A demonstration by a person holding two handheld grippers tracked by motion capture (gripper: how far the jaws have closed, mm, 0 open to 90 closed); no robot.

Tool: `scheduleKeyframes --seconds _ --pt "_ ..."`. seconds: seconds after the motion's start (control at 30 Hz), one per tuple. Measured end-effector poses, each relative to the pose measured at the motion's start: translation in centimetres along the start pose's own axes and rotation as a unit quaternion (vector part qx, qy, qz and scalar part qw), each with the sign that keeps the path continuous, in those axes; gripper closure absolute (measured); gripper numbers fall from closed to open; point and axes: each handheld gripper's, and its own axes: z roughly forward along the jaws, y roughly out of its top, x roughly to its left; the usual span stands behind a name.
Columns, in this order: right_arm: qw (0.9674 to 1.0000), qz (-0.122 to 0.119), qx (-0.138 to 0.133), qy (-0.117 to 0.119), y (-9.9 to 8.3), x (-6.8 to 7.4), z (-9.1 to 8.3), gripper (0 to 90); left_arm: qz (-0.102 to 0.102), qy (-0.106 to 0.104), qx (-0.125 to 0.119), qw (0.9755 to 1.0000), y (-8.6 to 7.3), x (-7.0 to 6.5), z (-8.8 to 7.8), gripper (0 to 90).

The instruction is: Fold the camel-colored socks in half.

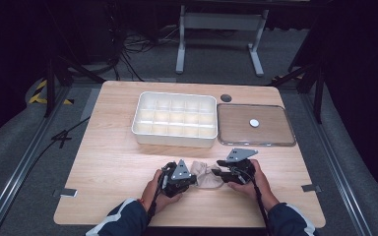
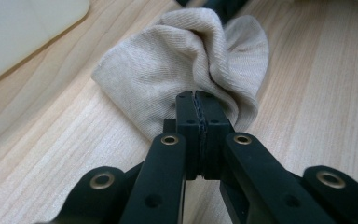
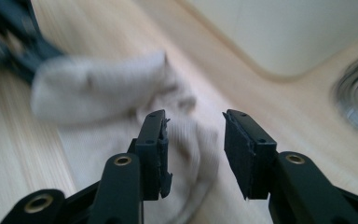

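**One beige sock, two grippers, near edge of the table**

So there was just the one sock (image 1: 204, 175), beige knit, sitting on the wooden table (image 1: 108, 147) at about 6 o'clock from the white divided tray (image 1: 174, 119), close to the person's edge. In the high view its long axis ran roughly 9 to 3 o'clock, strung between the two tools and bunched up in the middle. Couldn't tell which end was the toe, too crumpled.

The left gripper (image 2: 198, 105) had its jaws pressed together and was pinching a fold of the sock's cloth right at the tips, with the fabric fanning out past them toward 12 o'clock in the left gripper view.

The right gripper (image 3: 193, 140) had its jaws spread with a clear gap, pads not pressing on anything; the sock lay under and beyond them, blurry, off toward 10 o'clock in its own view.

Count: one sock, two grippers, one tray, one clear flat lid (image 1: 256, 125) at 3 o'clock of the tray, with one small white disc (image 1: 254, 123) on it
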Motion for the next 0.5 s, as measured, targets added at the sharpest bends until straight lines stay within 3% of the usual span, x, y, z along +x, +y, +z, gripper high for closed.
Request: scheduleKeyframes --seconds 0.1,0.2,0.37,0.47,0.5 --pt "0.9987 0.003 -0.051 0.005 1.4 0.8 -0.6 62.2 0.0 -0.004 0.001 1.0 0.0 0.1 0.0 89.3" --pt "0.9979 -0.004 -0.063 0.015 2.5 1.7 -0.1 64.3 0.001 -0.002 0.002 1.0 0.0 0.0 0.0 89.3" --pt "0.9979 -0.018 -0.054 0.032 3.0 2.5 0.8 66.9 -0.001 -0.002 0.004 1.0 0.0 0.1 0.0 89.3" --pt "0.9985 -0.025 -0.038 0.03 3.0 2.7 1.0 67.5 0.0 -0.002 0.004 1.0 0.0 0.0 0.0 89.3" --pt "0.9982 -0.037 -0.022 0.041 2.9 2.7 1.2 67.8 -0.002 -0.002 0.001 1.0 0.0 0.0 0.1 89.3"
